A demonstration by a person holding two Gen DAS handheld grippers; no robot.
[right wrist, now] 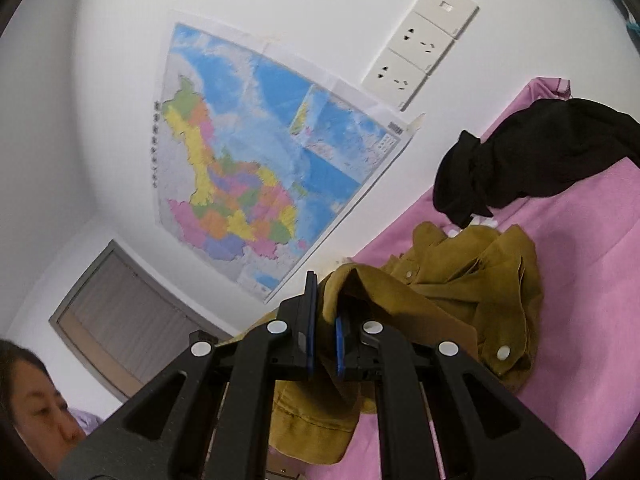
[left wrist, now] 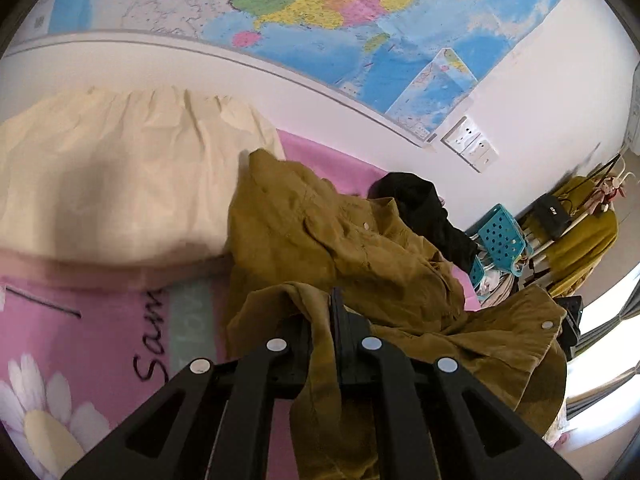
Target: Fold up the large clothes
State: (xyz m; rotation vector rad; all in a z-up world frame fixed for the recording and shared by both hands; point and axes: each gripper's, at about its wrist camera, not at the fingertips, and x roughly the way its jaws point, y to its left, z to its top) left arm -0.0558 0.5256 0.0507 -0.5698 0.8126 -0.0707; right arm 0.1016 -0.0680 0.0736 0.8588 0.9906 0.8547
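Garment: mustard-brown corduroy jacket with pale snap buttons [left wrist: 360, 248], crumpled on the pink printed bedspread [left wrist: 100, 332], beside a cream pillow [left wrist: 120, 176] and a black garment [right wrist: 532, 156].
Handling: judged soft, limp, moderately heavy; thick cloth should not slip. Best taken at hems or shoulder seams.
Left gripper [left wrist: 326, 320]: jaws closed, pinching a jacket fold; cloth drapes over the fingers.
Right gripper [right wrist: 326, 312]: nearly closed on a jacket edge.
Position: bulk lies ahead of both claws; which edges are held is probably hem, but unclear.
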